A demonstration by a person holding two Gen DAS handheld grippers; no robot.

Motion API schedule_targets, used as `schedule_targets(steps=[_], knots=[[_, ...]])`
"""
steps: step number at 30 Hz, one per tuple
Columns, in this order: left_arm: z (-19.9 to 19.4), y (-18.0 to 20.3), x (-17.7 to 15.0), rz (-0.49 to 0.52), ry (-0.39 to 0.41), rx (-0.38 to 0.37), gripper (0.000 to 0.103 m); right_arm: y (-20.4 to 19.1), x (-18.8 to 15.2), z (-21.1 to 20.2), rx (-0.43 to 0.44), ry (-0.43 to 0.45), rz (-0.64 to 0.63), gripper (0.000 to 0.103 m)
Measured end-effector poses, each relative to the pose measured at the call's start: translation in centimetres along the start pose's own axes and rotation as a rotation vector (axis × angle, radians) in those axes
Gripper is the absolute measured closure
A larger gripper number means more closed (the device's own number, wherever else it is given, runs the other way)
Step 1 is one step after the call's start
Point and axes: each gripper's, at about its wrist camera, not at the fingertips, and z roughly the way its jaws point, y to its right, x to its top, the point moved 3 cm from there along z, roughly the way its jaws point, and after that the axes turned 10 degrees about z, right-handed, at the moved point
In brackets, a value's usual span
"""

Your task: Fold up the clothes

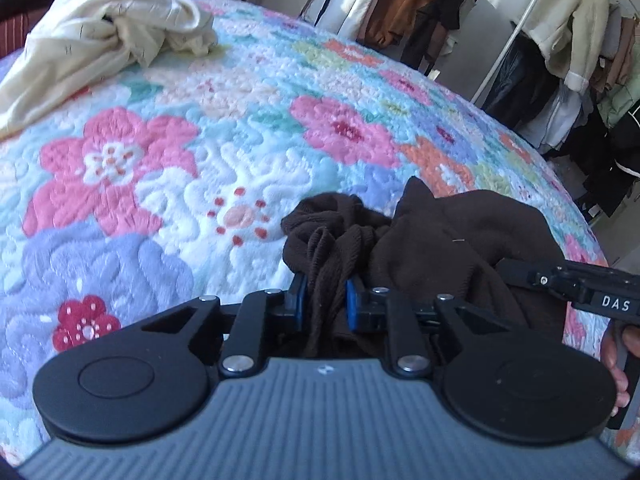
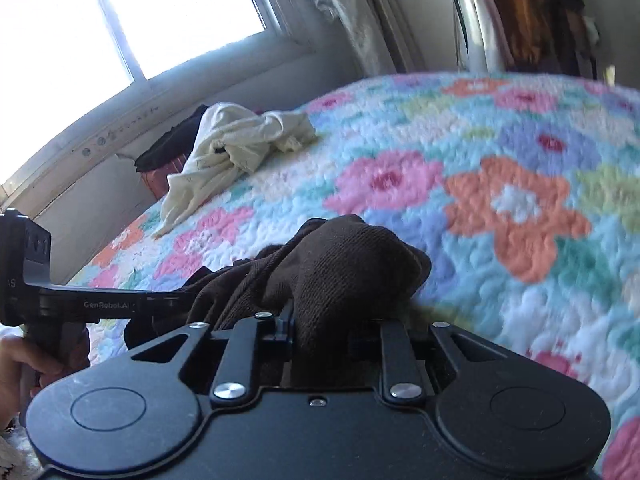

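Barely begun: dark brown knitted garment (image 1: 432,240) bunched on near floral quilted bedspread (image 1: 200,152), pinched by both left gripper (image 1: 324,300) and right gripper (image 2: 320,320). Crumpled cream garment (image 1: 108,32) far left, unfolded.

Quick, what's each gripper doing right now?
Left gripper: shut on the brown garment.
Right gripper: shut on the same brown garment.

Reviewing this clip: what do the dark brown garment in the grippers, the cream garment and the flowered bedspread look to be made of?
Dark brown garment: matte ribbed knit, likely cotton or wool blend; fine ribs show.
Cream garment: thin woven cloth, probably cotton; sharp creases, matte.
Flowered bedspread: quilted cotton-like fabric; puffy stitched channels, no sheen.
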Motion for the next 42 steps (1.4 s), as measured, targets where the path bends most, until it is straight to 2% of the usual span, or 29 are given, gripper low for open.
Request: schedule_targets(steps=[5,7,9,10,12,15,17,19,21,23,26,28,29,30,33,35,36,37,38,39,40,42], knots=[[0.1,0.7,4.0,0.027,0.126,0.020,0.086,0.5,4.4,-0.5,-0.029,0.093,-0.072,0.080],[0.9,0.1,5.0,-0.008,0.152,0.035,0.085,1.2,5.4,0.5,-0.051,0.117,-0.061,0.080],[3.2,-1.1,4.9,-0.053,0.084,0.076,0.077,2.3,5.6,2.6,-0.078,0.079,-0.038,0.073],[4.5,-1.9,4.3,-0.074,0.028,0.114,0.077,3.1,5.4,3.7,-0.116,0.050,-0.020,0.073],[5.9,-3.4,2.6,-0.108,-0.054,0.124,0.074,4.4,4.6,4.3,-0.169,0.007,0.058,0.071],[5.0,-4.9,1.1,-0.198,-0.042,0.048,0.062,5.1,3.0,2.4,-0.116,0.021,0.168,0.066],[4.2,-5.6,0.8,-0.246,-0.048,0.005,0.062,4.6,1.7,1.4,-0.133,-0.001,0.151,0.064],[3.8,-6.2,0.4,-0.293,-0.048,-0.030,0.054,4.0,0.4,0.8,-0.153,-0.046,0.109,0.061],[3.9,-6.4,0.0,-0.333,-0.064,-0.067,0.047,3.6,-0.6,0.2,-0.154,-0.079,0.091,0.055],[4.2,-6.2,-0.2,-0.344,-0.078,-0.084,0.045,3.5,-1.3,-0.3,-0.162,-0.094,0.106,0.045],[4.7,-5.0,-0.3,-0.300,-0.094,-0.107,0.037,3.3,-2.3,-0.5,-0.143,-0.133,0.127,0.042],[5.0,-3.8,-0.2,-0.231,-0.114,-0.098,0.044,2.6,-3.1,0.0,-0.139,-0.175,0.097,0.042],[4.9,-3.1,0.0,-0.185,-0.121,-0.073,0.071,1.9,-3.6,0.2,-0.139,-0.188,0.058,0.042],[4.9,-2.4,0.1,-0.139,-0.128,-0.048,0.092,1.2,-4.0,0.4,-0.135,-0.193,0.017,0.042],[4.1,-1.1,0.5,0.003,-0.115,0.074,0.093,-1.5,-5.2,0.8,-0.085,-0.209,-0.110,0.043],[3.4,-1.8,0.4,-0.040,-0.106,0.079,0.093,-2.6,-5.8,1.6,-0.129,-0.221,-0.214,0.043],[3.4,-2.4,0.1,-0.064,-0.114,0.091,0.093,-2.8,-6.0,1.9,-0.152,-0.211,-0.247,0.044],[3.5,-3.0,-0.2,-0.087,-0.125,0.106,0.093,-2.6,-6.1,2.2,-0.164,-0.205,-0.252,0.056],[3.7,-3.6,-0.5,-0.110,-0.135,0.121,0.093,-2.1,-6.0,2.5,-0.171,-0.209,-0.226,0.084],[3.6,-3.8,-0.6,-0.128,-0.143,0.107,0.093,-1.6,-5.9,2.7,-0.165,-0.217,-0.178,0.095],[3.4,-3.9,-0.5,-0.144,-0.150,0.084,0.093,-1.2,-5.7,2.6,-0.150,-0.217,-0.135,0.098],[2.9,-3.8,-0.3,-0.153,-0.157,0.061,0.094,-1.4,-5.8,2.3,-0.137,-0.224,-0.144,0.101]])
